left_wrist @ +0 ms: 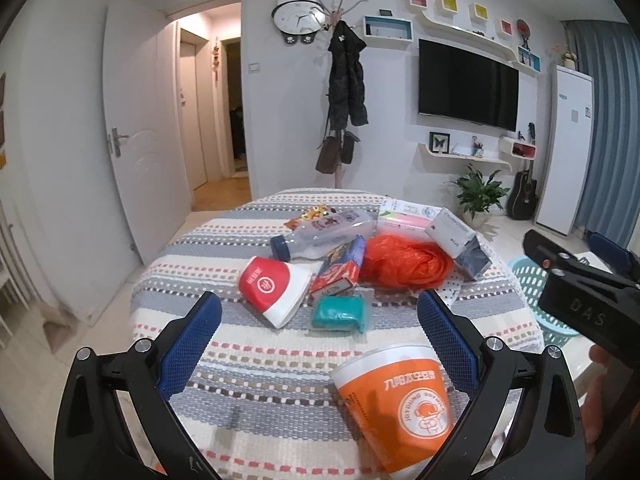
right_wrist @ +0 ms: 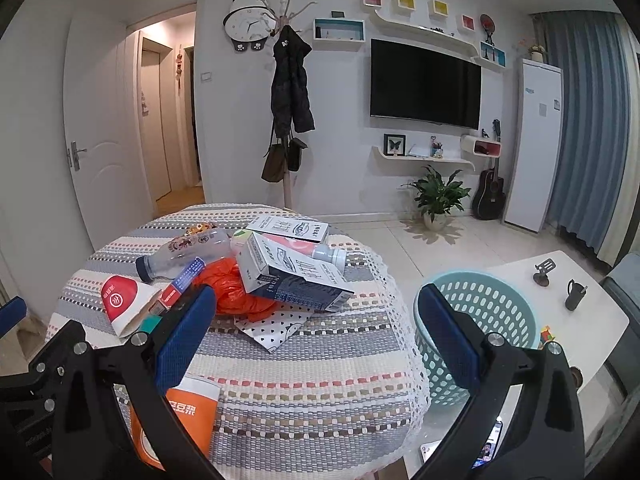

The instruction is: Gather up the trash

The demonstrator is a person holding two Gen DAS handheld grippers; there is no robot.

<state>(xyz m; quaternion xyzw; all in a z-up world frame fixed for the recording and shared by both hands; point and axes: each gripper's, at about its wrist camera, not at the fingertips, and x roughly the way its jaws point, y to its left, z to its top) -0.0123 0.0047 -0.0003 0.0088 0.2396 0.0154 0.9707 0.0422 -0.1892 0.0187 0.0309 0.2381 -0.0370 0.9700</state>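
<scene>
**Both grippers spread over the trash-covered table, basket to the right**

Left wrist view: My left gripper (left_wrist: 320, 332) hangs over the striped tablecloth (left_wrist: 256, 384) with its blue pads wide apart and nothing between them. Just inside my right pad lies an orange paper cup (left_wrist: 400, 400) on its side, its mouth turned away from me; I cannot see into it. Ahead, between the pads, sits a teal packet (left_wrist: 340, 314). Further ahead and left lies a red-and-white paper cup (left_wrist: 274, 288), flattened, on its side. Beyond these are a red carton (left_wrist: 338, 270), an orange plastic bag (left_wrist: 404, 262), a clear plastic bottle (left_wrist: 320, 234) with a dark blue cap, lying down, and a white-and-navy box (left_wrist: 460, 242). Far right, behind my right gripper (left_wrist: 576, 292), stands the teal laundry-style basket (left_wrist: 532, 280); its contents are hidden here.

Right wrist view: My right gripper's pads also stand wide apart, holding nothing. The basket (right_wrist: 476, 320) stands on the floor beside the table, partly behind my right pad; the part of its interior that shows holds nothing. The trash pile lies ahead and left on the tablecloth. The orange cup lies under my left pad.
</scene>
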